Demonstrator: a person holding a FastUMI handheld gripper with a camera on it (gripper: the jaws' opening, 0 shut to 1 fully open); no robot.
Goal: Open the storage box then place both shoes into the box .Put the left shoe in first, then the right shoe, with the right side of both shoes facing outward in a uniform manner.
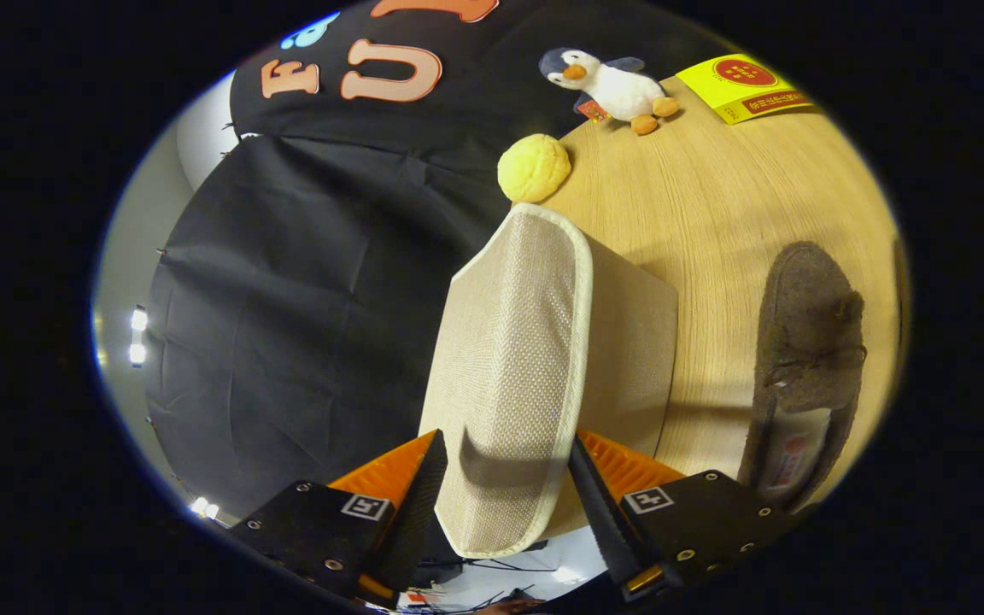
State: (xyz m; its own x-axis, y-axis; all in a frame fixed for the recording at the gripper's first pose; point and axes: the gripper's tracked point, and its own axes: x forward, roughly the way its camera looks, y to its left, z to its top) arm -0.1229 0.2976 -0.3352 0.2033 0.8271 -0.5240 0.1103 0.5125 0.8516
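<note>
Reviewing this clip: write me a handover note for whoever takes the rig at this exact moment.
Gripper: jaws set either side of the box's fabric lid, close against its edges; whether both press on it I cannot tell.
Box: on the table, its lid tilted up between the jaws.
Shoe: one brown shoe lies on the table beside the box, beyond the jaws, with a paper insert inside.
Done: lid opening appears under way.
Left: finish opening, then left shoe in first, right shoe second, right sides facing outward.
</note>
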